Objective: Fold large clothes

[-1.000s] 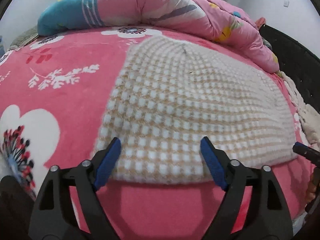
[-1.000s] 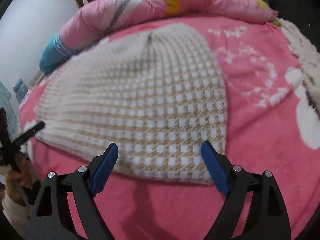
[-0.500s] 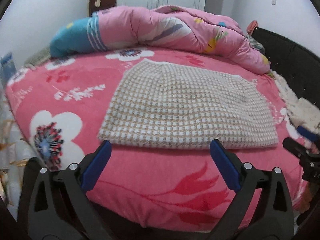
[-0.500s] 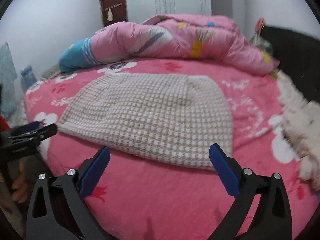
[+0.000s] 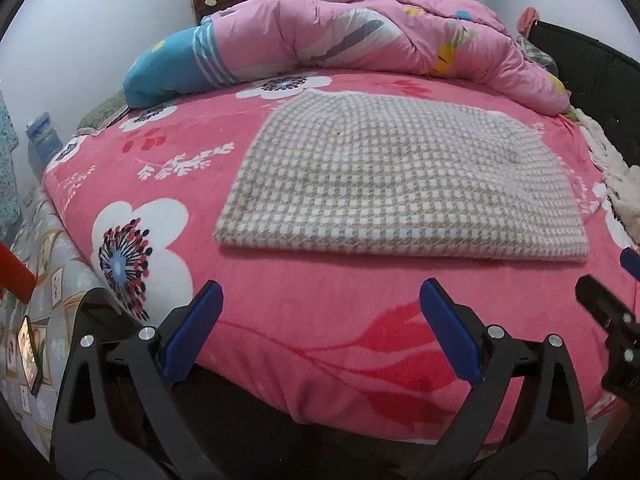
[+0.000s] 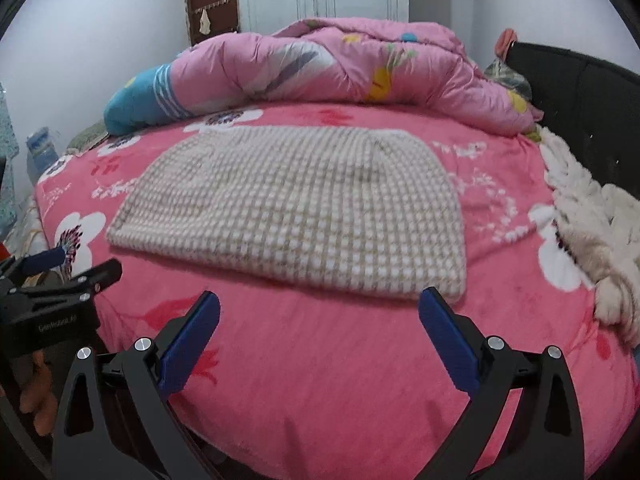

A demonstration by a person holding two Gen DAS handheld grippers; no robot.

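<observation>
Folded checked knit garment [image 5: 404, 184] lies flat on pink floral bed [image 5: 320, 312]; left gripper [image 5: 320, 320] and right gripper [image 6: 320, 328] hover spread wide, empty.

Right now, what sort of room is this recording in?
A bedroom, most likely: a bed under a pink floral blanket, a bunched pink duvet at its far side, and a dark padded headboard.

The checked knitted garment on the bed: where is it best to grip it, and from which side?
Probably the near edge of the checked knitted garment: it lies flat on the pink floral blanket, that edge facing both open grippers. Come in low from the front, one gripper near each near corner.
</observation>
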